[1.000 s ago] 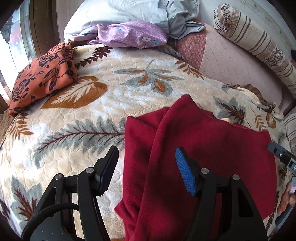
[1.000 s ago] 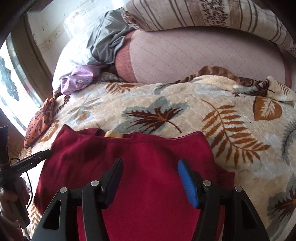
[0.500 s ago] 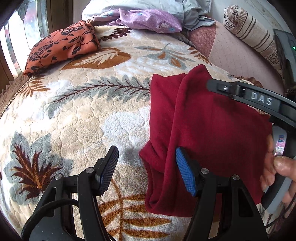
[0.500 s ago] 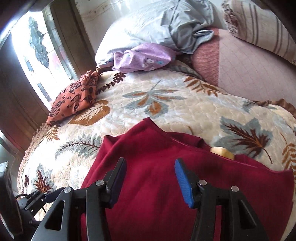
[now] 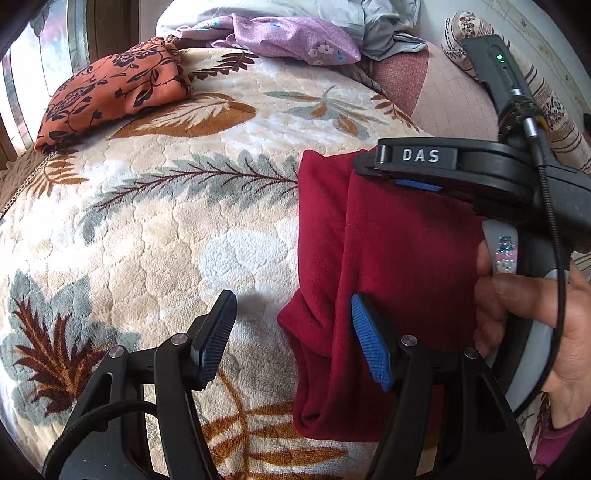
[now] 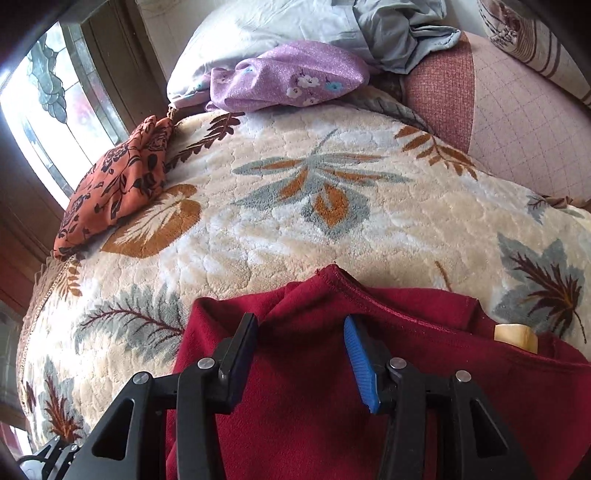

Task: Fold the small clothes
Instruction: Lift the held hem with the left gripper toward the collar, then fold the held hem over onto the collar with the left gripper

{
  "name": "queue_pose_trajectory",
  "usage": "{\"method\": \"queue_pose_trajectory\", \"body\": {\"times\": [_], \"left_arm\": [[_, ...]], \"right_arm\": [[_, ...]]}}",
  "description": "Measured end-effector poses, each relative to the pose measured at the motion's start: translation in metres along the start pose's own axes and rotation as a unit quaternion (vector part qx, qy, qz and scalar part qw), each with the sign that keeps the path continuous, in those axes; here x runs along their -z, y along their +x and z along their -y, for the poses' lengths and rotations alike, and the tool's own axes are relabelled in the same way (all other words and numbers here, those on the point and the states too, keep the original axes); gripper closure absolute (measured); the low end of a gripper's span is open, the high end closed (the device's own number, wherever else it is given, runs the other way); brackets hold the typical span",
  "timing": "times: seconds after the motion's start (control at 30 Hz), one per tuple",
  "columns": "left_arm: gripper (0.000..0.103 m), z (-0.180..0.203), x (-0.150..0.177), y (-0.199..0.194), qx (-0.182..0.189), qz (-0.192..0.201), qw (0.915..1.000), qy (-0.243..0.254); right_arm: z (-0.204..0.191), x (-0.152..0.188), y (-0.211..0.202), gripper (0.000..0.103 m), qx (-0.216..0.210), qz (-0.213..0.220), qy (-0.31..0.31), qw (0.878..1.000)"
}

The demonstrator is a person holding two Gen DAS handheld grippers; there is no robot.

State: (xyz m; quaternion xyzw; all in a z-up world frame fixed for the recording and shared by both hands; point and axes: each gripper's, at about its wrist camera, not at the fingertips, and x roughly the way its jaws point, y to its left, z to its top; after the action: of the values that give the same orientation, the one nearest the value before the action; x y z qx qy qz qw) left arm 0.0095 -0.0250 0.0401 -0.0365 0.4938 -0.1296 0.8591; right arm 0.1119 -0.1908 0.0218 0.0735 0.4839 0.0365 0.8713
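One dark red, soft-knit garment (image 5: pixel 399 266) lies partly folded on the bed, its left side doubled over so a long fold runs down it, with a stitched hem corner pointing toward the pillows in the right wrist view (image 6: pixel 332 273). It rests on a plush cream blanket patterned with grey and rust leaves (image 5: pixel 177 221), toward the near right part of the bed as the left camera sees it. A small pale yellow tag or object (image 6: pixel 515 334) peeks out at the garment's far edge.

Over the garment's left border hangs the left gripper (image 5: pixel 291 332), jaws spread wide and grasping nothing; its blue pad is above the red cloth and its black pad above bare blanket. The right gripper (image 6: pixel 301 343) sits low over the garment near that hem corner, jaws likewise parted with nothing between them. From the left camera it shows as a black body marked "DAS" (image 5: pixel 421 157), held by the person's right hand (image 5: pixel 532 314).

Farther off, a folded orange cloth with black flowers (image 5: pixel 110 92) sits near the window side of the bed. Beyond it lie a crumpled lilac floral cloth (image 6: pixel 291 77) and a pale grey-blue bundle of fabric (image 6: pixel 388 26), beside a pink quilted cushion (image 6: pixel 517 122) and a brown-striped bolster (image 5: pixel 554 107).
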Motion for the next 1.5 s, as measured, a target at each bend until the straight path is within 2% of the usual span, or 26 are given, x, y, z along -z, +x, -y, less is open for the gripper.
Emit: {"method": "queue_pose_trajectory", "body": {"times": [0.17,0.33,0.37,0.43,0.53,0.67,0.77,0.8,0.83,0.87,0.9,0.93,1.03,1.13,1.2,1.27,1.3,1.33,1.37,1.4,1.43,1.5], "left_arm": [[0.038,-0.001,0.000,-0.001,0.006,-0.001,1.0000,-0.004],[0.038,-0.004,0.000,-0.007,0.012,0.005,0.9999,-0.007],[0.038,-0.005,0.000,-0.007,0.012,0.005,0.9999,-0.008],[0.038,-0.005,0.000,-0.007,0.013,0.005,0.9999,-0.009],[0.038,-0.004,0.000,-0.007,0.012,0.004,0.9999,-0.006],[0.038,-0.003,0.000,-0.005,0.012,0.001,0.9999,-0.005],[0.038,-0.004,-0.001,-0.003,0.015,-0.001,0.9999,-0.008],[0.038,-0.004,-0.001,-0.003,0.015,-0.001,0.9999,-0.008],[0.038,-0.004,-0.001,-0.003,0.015,-0.001,0.9999,-0.008],[0.038,-0.004,-0.001,-0.003,0.015,-0.001,0.9999,-0.008],[0.038,-0.004,-0.001,-0.003,0.015,-0.001,0.9999,-0.008],[0.038,-0.005,-0.001,-0.003,0.016,0.000,0.9998,-0.008],[0.038,-0.005,0.000,-0.002,0.018,-0.003,0.9998,-0.013],[0.038,-0.007,0.000,0.000,0.023,-0.006,0.9995,-0.020],[0.038,-0.009,-0.001,0.001,0.027,-0.009,0.9993,-0.025],[0.038,-0.009,-0.001,0.002,0.030,-0.009,0.9992,-0.026],[0.037,-0.009,-0.001,0.002,0.031,-0.008,0.9991,-0.026],[0.036,-0.009,-0.001,0.002,0.032,-0.006,0.9991,-0.028],[0.035,-0.009,-0.001,0.002,0.035,-0.005,0.9989,-0.029],[0.035,-0.009,-0.002,0.002,0.040,-0.003,0.9987,-0.031],[0.035,-0.008,-0.003,0.002,0.045,-0.002,0.9985,-0.033],[0.035,-0.006,-0.004,0.002,0.051,0.004,0.9982,-0.032]], "right_arm": [[-0.008,0.004,-0.022,0.052,-0.016,-0.002,-0.010,1.000],[-0.021,0.012,-0.008,0.052,-0.028,-0.031,-0.026,0.999],[-0.025,0.014,-0.005,0.054,-0.015,-0.028,-0.039,0.999],[-0.031,0.015,0.001,0.073,0.009,-0.025,-0.068,0.997],[-0.037,0.011,-0.006,0.089,0.009,-0.009,-0.084,0.996],[-0.036,0.010,0.003,0.089,0.005,-0.017,-0.073,0.997],[-0.043,0.009,-0.001,0.089,0.010,-0.020,-0.088,0.996],[-0.043,0.008,-0.004,0.087,0.004,-0.023,-0.084,0.996],[-0.042,0.006,-0.006,0.077,-0.005,-0.028,-0.073,0.997],[-0.041,0.005,-0.008,0.064,-0.009,-0.035,-0.063,0.997],[-0.041,0.003,-0.008,0.037,-0.007,-0.043,-0.056,0.998],[-0.041,0.002,-0.008,0.027,0.002,-0.046,-0.053,0.998],[-0.050,0.002,-0.004,0.027,0.031,-0.049,-0.077,0.995],[-0.057,0.003,0.009,0.027,0.035,-0.067,-0.086,0.993],[-0.059,0.004,0.021,0.022,0.040,-0.075,-0.084,0.993],[-0.060,0.006,0.027,0.020,0.054,-0.065,-0.098,0.992],[-0.061,0.006,0.027,0.023,0.057,-0.059,-0.105,0.991],[-0.059,0.007,0.025,0.036,0.056,-0.052,-0.109,0.991],[-0.056,0.007,0.020,0.044,0.055,-0.044,-0.109,0.992],[-0.053,0.007,0.014,0.061,0.050,-0.036,-0.110,0.992],[-0.049,0.007,0.006,0.071,0.040,-0.031,-0.109,0.993],[-0.038,0.007,-0.011,0.079,0.014,-0.019,-0.097,0.995]]}}
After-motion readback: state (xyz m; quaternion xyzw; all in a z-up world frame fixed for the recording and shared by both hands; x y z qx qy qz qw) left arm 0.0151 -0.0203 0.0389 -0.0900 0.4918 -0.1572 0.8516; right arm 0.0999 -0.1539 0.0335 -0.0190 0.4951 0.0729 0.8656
